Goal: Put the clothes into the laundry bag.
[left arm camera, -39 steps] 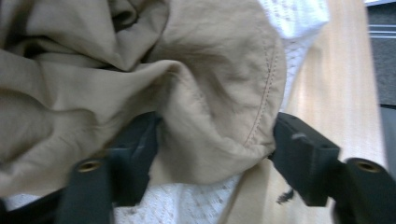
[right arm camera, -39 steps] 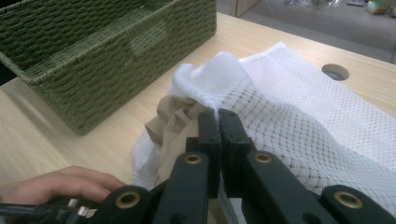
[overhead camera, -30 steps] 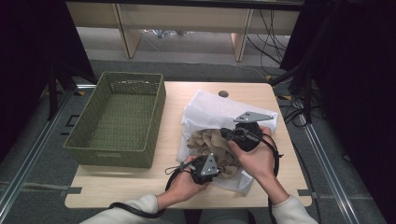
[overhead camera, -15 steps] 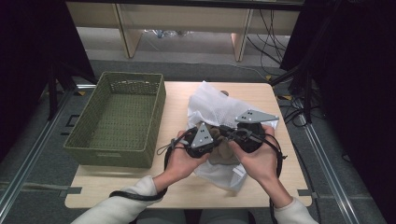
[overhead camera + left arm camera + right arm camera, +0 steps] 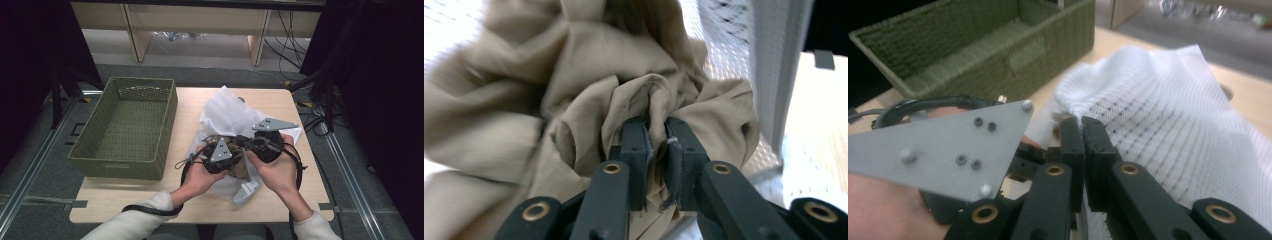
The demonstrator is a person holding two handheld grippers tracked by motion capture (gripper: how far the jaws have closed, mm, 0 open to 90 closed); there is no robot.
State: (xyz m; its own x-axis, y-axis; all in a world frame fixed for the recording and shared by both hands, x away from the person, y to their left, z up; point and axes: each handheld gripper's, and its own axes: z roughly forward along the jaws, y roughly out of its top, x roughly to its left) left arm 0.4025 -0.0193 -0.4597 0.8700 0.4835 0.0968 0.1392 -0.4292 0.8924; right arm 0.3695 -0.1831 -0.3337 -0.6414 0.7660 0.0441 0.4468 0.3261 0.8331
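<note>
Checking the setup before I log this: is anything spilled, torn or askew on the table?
Nothing stands out. The tan cloth is bunched against the white mesh bag, and the green basket sits upright.

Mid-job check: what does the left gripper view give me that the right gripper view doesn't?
Left gripper view: crumpled tan cloth, with a fold of it pinched between the left gripper jaws, which have just been opening slightly.

Right gripper view: the green woven basket on the wooden table, the left gripper's grey plate, and the right gripper shut on the mesh edge.

Both: the white mesh bag.
</note>
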